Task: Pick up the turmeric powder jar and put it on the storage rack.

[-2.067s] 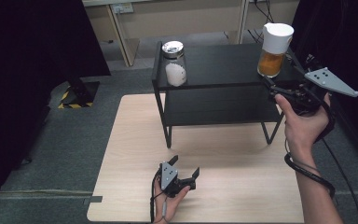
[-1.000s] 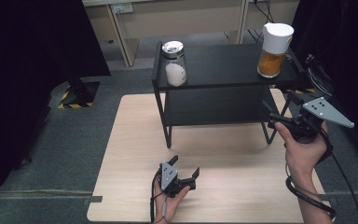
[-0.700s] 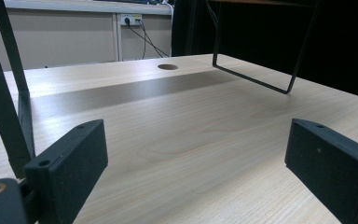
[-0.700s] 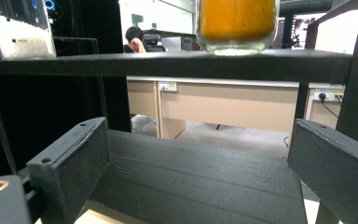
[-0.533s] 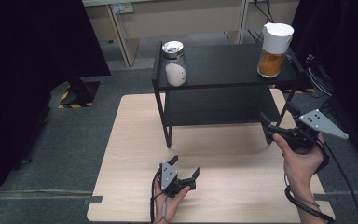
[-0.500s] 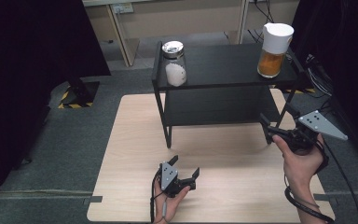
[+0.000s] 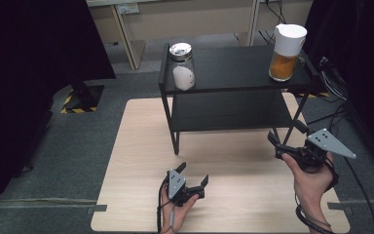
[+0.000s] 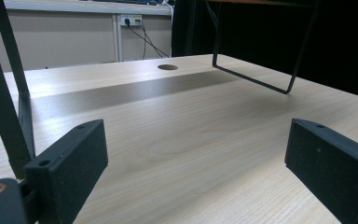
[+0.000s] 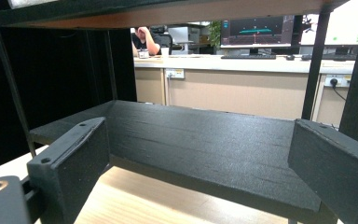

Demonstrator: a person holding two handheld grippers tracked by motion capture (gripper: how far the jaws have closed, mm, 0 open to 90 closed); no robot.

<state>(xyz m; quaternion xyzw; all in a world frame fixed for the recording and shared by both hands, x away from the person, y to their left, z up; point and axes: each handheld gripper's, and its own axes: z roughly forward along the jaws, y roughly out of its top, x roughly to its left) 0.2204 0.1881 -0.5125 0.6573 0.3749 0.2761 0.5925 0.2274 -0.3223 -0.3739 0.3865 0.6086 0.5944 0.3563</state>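
Note:
A black two-tier shelf [image 7: 233, 117] stands on the light wood table [image 7: 136, 146]. On its top tier a glass jar of white grains [image 7: 181, 66] sits at the left and a white-lidded jar of orange powder [image 7: 287, 46] at the right. My left gripper [image 7: 192, 175] rests near the table's front edge, open and empty, with bare table between its jaws [image 8: 196, 158]. My right gripper [image 7: 286, 134] is held low by the shelf's front right leg, open and empty. It faces the lower shelf board [image 9: 205, 149], which shows between its jaws [image 9: 198, 163].
The shelf's thin legs [image 8: 9, 93] and a wire foot [image 8: 256, 79] stand close ahead of the left gripper. A cable hole [image 8: 168, 67] is in the table's far part. Cabinets and desks [image 9: 242, 88] stand behind. Dark curtains flank the table.
My right gripper has come down from beside the orange jar on the top tier to the lower tier's level. The jar stays on the shelf. The left gripper has not moved.

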